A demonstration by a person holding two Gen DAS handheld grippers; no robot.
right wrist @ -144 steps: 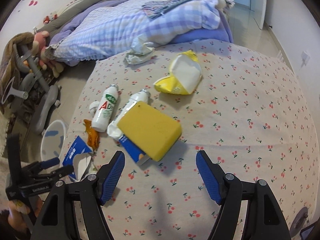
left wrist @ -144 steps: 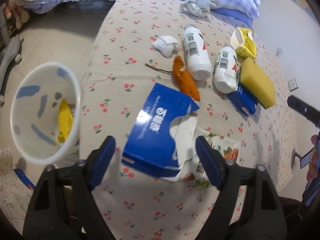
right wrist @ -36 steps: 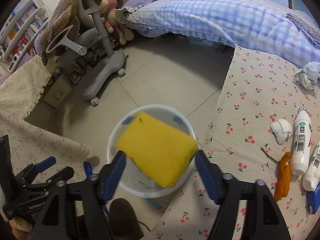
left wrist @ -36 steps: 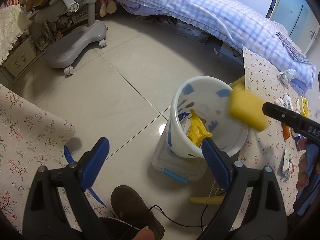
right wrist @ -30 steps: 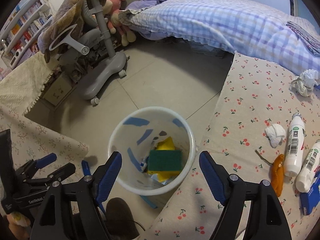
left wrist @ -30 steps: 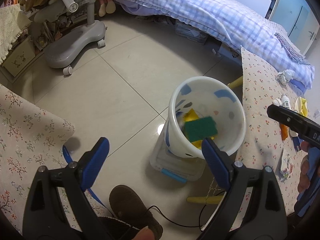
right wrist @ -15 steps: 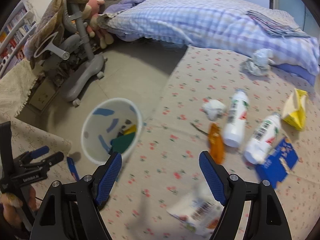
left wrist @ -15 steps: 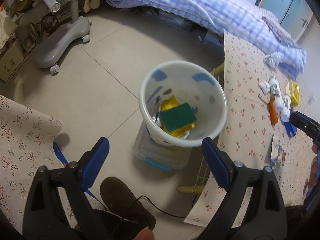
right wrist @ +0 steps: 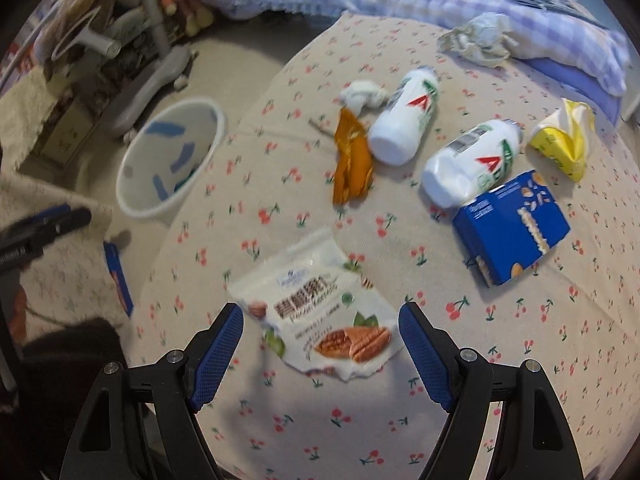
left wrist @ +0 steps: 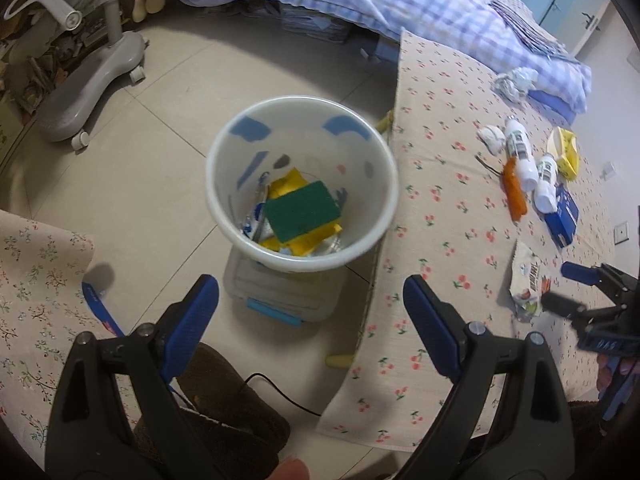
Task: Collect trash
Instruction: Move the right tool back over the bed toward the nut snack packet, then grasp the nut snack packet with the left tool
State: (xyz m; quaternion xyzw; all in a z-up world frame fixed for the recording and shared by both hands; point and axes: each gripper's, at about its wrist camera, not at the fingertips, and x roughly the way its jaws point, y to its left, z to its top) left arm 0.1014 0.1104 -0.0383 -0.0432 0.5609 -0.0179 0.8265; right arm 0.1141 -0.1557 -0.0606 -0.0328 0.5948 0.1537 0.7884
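The left gripper [left wrist: 310,304] hangs above the floor beside the table, fingers spread wide and holding nothing, aimed down at the white bin [left wrist: 224,152]. The bin stands on a clear box [left wrist: 280,300] against the table edge and holds one green-faced sponge [left wrist: 301,210] lying on yellow wrappers [left wrist: 308,242] (other scraps beneath are too small to identify). To its right, the right gripper [right wrist: 320,340] hovers low over the cherry-print tablecloth [right wrist: 520,360], fingers likewise apart and empty, bracketing one white snack packet [right wrist: 320,320] that lies flat on the cloth. Further back on the cloth lie one orange peel [right wrist: 352,160], one small white wad [right wrist: 364,94], two white bottles [right wrist: 404,120] on their sides, one blue carton [right wrist: 512,228], one crumpled yellow pack [right wrist: 564,140] and one crumpled grey-white wrapper [right wrist: 476,40].
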